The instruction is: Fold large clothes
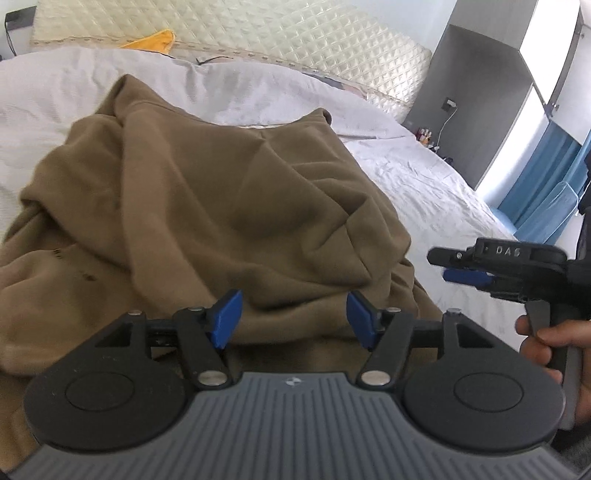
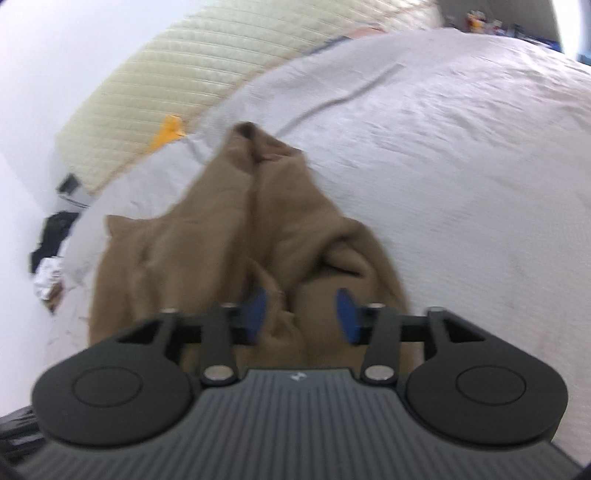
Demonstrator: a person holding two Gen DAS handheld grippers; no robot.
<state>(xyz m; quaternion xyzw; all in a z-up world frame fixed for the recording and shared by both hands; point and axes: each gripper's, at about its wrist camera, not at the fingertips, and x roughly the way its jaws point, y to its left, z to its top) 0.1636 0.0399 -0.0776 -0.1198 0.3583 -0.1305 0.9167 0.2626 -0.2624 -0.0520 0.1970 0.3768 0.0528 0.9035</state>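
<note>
A large brown garment [image 1: 221, 206] lies crumpled in thick folds on the white bed sheet [image 1: 424, 177]. My left gripper [image 1: 295, 317] hovers over its near edge, blue pads [image 1: 229, 315] wide apart and nothing pinched between them. A hand holds my right gripper [image 1: 439, 266] just off the garment's right edge, seen from the side. In the blurred right wrist view the brown garment [image 2: 229, 229] stretches away from me. There my right gripper [image 2: 302, 314] stands open above a raised fold, and its pads [image 2: 347, 314] do not press the cloth.
A quilted cream headboard [image 1: 295, 33] runs along the far side of the bed, with a yellow cloth [image 1: 155, 40] at its foot. A grey cabinet [image 1: 480, 103] and blue curtain [image 1: 543, 177] stand at the right. Dark clutter [image 2: 51, 243] lies on the floor left of the bed.
</note>
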